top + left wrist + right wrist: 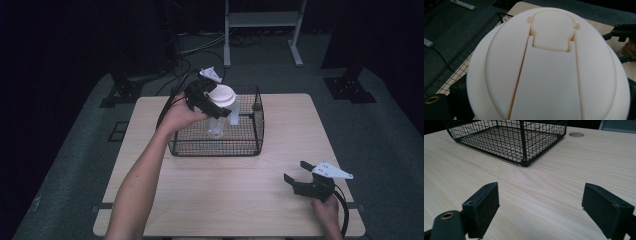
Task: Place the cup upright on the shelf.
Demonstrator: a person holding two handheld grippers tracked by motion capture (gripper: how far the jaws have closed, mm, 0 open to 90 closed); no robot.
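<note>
A clear plastic bottle [218,119] with a broad cream flip-top lid [223,95] stands upright inside the black wire basket [215,150]. My left gripper [210,103] is shut on the bottle just below the lid, coming in from the left. In the left gripper view the lid [549,65] hides most of the jaws, with the basket's rim [461,57] behind it. I cannot tell whether the bottle's base touches the basket floor. My right gripper [296,171] rests low near the table's front right, open with nothing between its pads [484,205], facing the basket [506,140].
The light wooden table [225,200] has bare room in front of the basket and to its right. A round cable hole [576,134] lies beyond the basket. Cables [175,75] and a metal stand [260,20] sit on the dark floor behind.
</note>
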